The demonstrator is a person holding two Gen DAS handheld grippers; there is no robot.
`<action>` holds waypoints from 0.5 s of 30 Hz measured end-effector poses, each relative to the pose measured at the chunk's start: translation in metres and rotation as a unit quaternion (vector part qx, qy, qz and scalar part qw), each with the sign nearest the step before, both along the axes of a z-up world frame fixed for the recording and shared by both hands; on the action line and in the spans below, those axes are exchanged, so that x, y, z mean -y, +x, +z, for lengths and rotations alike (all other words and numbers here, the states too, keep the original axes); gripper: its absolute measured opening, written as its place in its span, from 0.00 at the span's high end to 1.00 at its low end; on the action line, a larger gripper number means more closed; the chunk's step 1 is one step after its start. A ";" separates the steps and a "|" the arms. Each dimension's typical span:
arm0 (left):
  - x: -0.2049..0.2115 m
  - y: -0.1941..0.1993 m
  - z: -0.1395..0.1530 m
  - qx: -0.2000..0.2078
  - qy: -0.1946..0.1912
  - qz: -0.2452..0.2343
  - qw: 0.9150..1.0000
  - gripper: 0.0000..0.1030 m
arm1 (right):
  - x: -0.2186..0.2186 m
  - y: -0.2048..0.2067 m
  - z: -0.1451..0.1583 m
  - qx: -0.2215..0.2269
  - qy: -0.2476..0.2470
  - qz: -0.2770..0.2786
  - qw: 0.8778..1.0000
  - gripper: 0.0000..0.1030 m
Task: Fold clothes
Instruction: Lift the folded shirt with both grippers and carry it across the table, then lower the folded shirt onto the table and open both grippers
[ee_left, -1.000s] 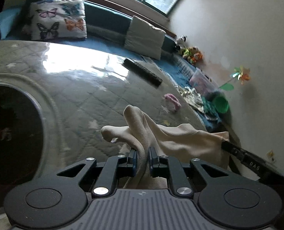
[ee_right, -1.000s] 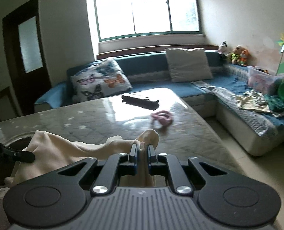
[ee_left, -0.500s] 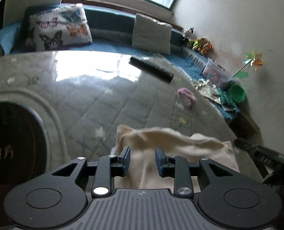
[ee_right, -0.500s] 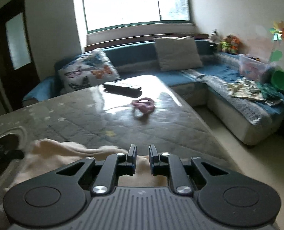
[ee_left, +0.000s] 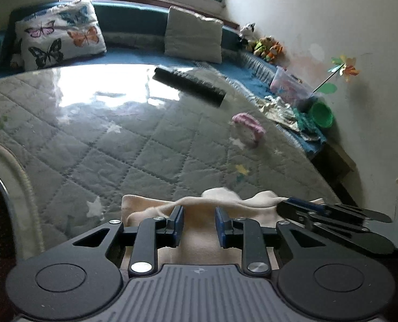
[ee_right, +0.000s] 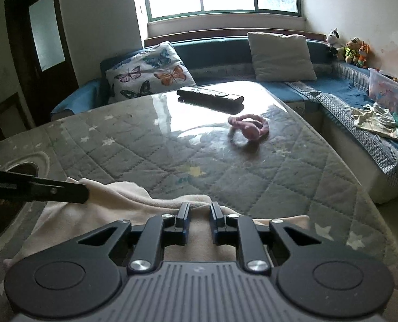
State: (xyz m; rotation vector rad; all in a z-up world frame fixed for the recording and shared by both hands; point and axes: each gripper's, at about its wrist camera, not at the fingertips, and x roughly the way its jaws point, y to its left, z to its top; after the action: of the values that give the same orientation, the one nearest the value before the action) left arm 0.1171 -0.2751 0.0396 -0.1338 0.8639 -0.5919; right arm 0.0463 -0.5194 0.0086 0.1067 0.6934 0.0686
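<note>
Left wrist view: the left hand-held gripper [ee_left: 197, 224] has let go, its fingers spread wide over the cream garment [ee_left: 199, 244] it pinched a second ago. The right hand-held gripper [ee_right: 198, 221] has released too, more narrowly. The garment lies bunched on the tabletop [ee_right: 252, 166] beneath both, so this fold looks laid down.
</note>
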 end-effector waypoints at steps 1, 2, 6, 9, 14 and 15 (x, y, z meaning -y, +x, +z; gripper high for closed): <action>0.000 0.001 -0.002 -0.001 0.001 0.001 1.000 0.74 | 0.000 0.001 -0.001 0.000 -0.001 0.001 1.000 0.83; 0.000 0.003 -0.003 -0.003 0.001 0.001 1.000 0.74 | -0.001 0.001 -0.002 0.000 -0.003 0.003 1.000 0.82; 0.001 0.008 -0.009 -0.008 0.004 0.003 1.000 0.74 | -0.002 -0.002 0.002 0.003 -0.007 0.008 1.000 0.71; -0.002 0.002 -0.007 -0.005 0.006 0.003 1.000 0.71 | -0.003 -0.011 0.009 0.009 -0.011 0.012 1.000 0.66; -0.009 -0.023 0.002 0.009 0.009 -0.006 1.000 0.65 | -0.002 -0.040 0.020 0.017 -0.016 0.025 0.999 0.61; -0.010 -0.028 0.004 0.012 0.011 -0.010 1.000 0.65 | -0.002 -0.045 0.020 0.018 -0.018 0.027 0.999 0.60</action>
State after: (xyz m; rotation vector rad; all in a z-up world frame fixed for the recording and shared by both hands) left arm 0.0893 -0.2654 0.0433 -0.0987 0.8480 -0.6007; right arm 0.0011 -0.5177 0.0290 0.0518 0.6616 0.1088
